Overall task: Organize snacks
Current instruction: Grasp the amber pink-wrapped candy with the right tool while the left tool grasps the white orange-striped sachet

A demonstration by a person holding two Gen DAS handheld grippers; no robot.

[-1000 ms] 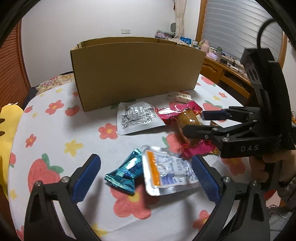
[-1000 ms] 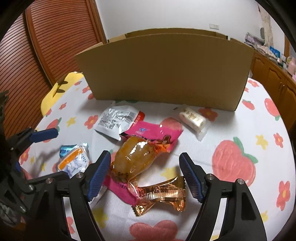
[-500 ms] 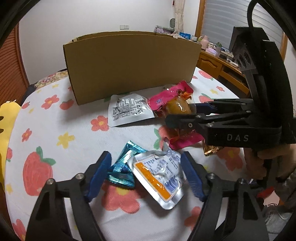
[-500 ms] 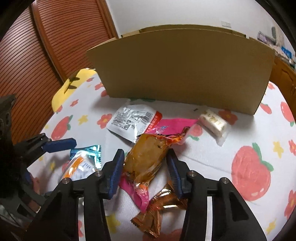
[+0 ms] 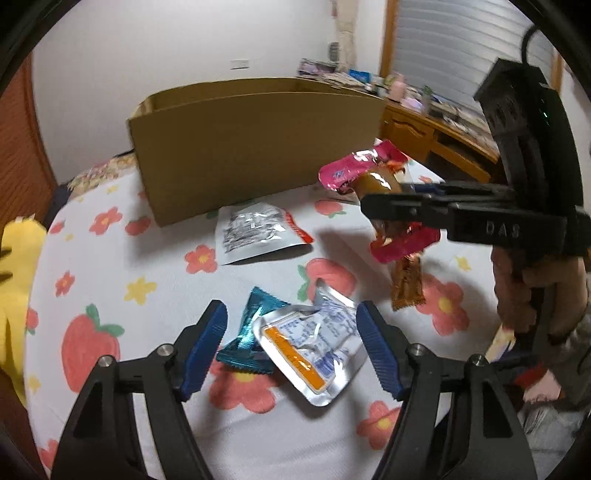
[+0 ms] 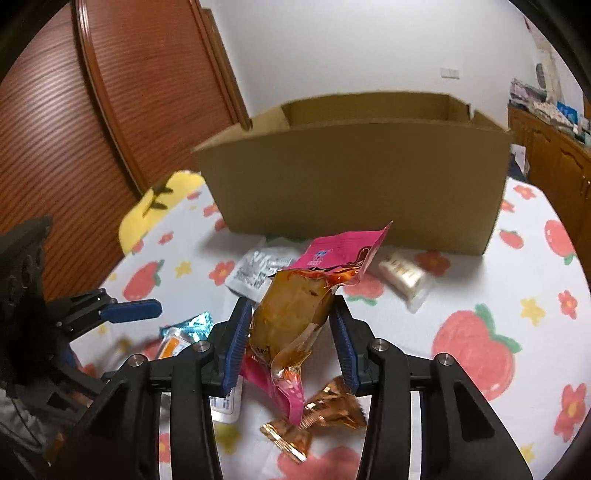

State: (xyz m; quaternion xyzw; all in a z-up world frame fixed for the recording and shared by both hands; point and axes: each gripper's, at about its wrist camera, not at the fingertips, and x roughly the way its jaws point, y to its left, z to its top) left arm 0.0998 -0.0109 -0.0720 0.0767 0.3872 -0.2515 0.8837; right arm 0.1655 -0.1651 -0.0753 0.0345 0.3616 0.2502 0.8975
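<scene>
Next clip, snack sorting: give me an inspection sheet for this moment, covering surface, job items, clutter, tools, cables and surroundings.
Surface: table under a white cloth with strawberries and flowers.
Job's things: open cardboard box at the back; silver pouch, teal packet, orange-striped pouch, gold wrapper and white bar lie on the cloth.
Clutter: yellow cushion at the table edge.
Tools: right tool shut on amber snack pack, lifted with pink packet; left tool open around the two pouches.
Cables: black cable atop the right tool.
Surroundings: wooden door, cluttered desk.
</scene>
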